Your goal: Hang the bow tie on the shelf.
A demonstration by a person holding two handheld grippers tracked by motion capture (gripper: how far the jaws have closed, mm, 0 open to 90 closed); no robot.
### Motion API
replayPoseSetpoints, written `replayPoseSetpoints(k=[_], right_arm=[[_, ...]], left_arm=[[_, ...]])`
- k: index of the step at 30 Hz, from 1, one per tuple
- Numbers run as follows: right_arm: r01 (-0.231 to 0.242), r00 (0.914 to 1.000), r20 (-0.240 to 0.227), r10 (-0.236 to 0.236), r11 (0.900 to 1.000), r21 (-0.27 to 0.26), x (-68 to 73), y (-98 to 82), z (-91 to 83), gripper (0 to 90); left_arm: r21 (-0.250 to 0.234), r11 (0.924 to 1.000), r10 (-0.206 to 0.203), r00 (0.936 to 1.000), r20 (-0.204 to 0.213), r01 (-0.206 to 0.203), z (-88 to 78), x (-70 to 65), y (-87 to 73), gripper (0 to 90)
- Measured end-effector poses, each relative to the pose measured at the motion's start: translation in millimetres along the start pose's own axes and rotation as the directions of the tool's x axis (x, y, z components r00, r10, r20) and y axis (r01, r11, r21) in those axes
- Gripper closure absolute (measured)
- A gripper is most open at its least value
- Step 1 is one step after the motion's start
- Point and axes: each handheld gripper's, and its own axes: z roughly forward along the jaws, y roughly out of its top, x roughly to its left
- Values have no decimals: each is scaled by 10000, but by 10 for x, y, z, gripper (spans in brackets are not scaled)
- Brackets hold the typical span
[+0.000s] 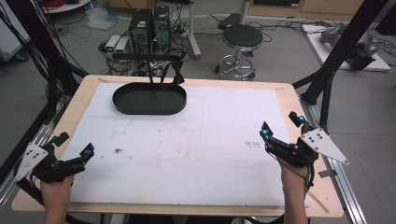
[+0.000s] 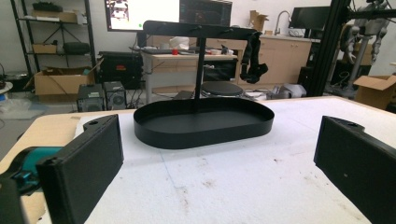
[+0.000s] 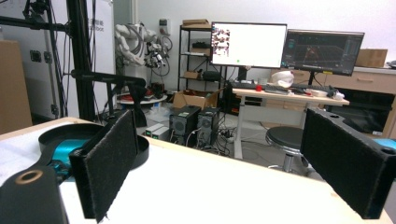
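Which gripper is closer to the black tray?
Left. The left gripper sits at the table's near left corner, with the tray ahead and a bit right. The right gripper is at the near right side, farther across from it.

Shallow black oval metal tray (image 1: 149, 99) with upright T-bar stand (image 1: 148, 57) | empty, flat | well ahead of left gripper (image 1: 73, 146), jaws apart

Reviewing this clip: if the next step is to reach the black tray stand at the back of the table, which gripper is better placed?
Probably the left gripper: the black tray stand sits on the left half of the table, directly ahead between its open jaws. The right gripper is farther off.
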Motion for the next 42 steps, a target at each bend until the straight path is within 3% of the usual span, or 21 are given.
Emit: replayPoseSetpoints(k=[4, 11, 20, 24, 29, 35, 42], right_arm=[[-204, 9998, -28, 204, 9997, 102, -64, -183, -145, 106], [24, 10000, -76, -22, 9997, 236, -96, -483, -291, 106], [-195, 9991, -373, 219, 9978, 633, -143, -841, -345, 106], [-94, 9992, -370, 118, 9978, 654, -154, -880, -336, 106], [-483, 9978, -437, 507, 9974, 537, -155, -955, -331, 106], [-277, 9982, -518, 290, 9993, 262, -143, -963, -338, 106], [-345, 9979, -540, 352, 9993, 147, -139, -962, -345, 106]], left_arm=[[19, 10000, 37, 10000, 35, -37, 11, -16, 8, 18], [85, 9997, 208, 9998, 74, -208, 55, -56, 17, 18], [156, 9990, 429, 9990, 117, -431, 73, -80, 5, 18], [226, 9981, 571, 9983, 75, -572, 74, -90, -10, 18], [277, 9974, 667, 9977, 123, -670, 87, -118, -23, 18], [210, 9971, 733, 9971, 192, -737, 77, -130, -52, 18], [135, 9967, 796, 9966, 229, -799, 58, -153, -43, 18]])
